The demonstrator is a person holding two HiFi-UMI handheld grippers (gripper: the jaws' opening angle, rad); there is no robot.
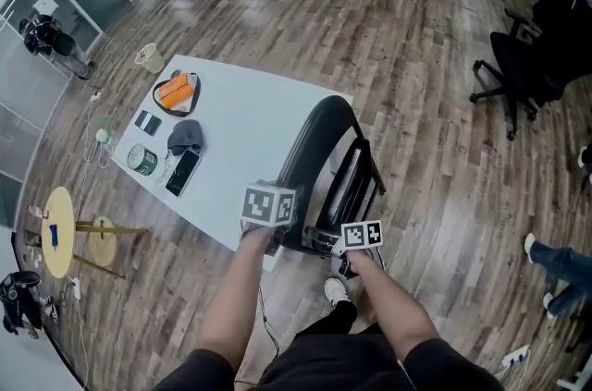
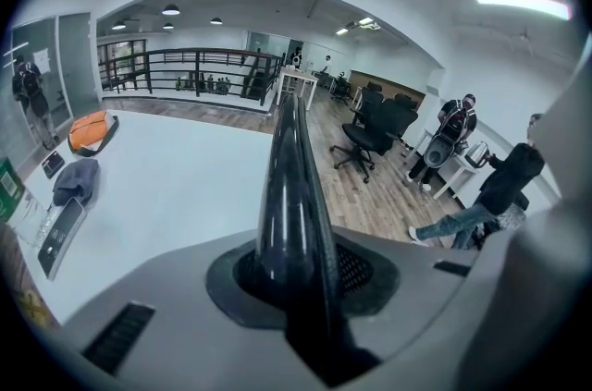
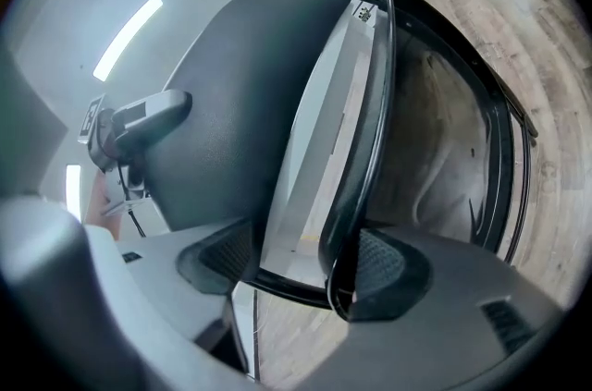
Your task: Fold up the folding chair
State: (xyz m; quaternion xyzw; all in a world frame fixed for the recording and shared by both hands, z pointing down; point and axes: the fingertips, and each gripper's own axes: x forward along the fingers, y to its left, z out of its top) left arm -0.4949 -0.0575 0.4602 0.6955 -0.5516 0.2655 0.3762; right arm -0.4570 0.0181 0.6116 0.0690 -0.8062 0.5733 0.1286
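The black folding chair (image 1: 319, 149) stands nearly flat against the right edge of the white table (image 1: 259, 126). My left gripper (image 1: 277, 232) is shut on the thin top edge of the chair back (image 2: 291, 195), which runs straight out between its pads (image 2: 356, 274). My right gripper (image 1: 347, 262) sits lower, at the chair's near end. In the right gripper view, the dark panel (image 3: 231, 103) lies against the left pad (image 3: 217, 255) and the black frame tube (image 3: 356, 195) against the right pad. White table and floor show through the gap between them.
On the table lie an orange thing in a dark bowl (image 1: 176, 91), a grey cap (image 1: 185, 137), a phone (image 1: 182, 170) and a green can (image 1: 141, 159). A black office chair (image 1: 527, 66) stands at the right, a round yellow stand (image 1: 57, 232) at the left. Someone's legs (image 1: 560, 262) are at the right edge.
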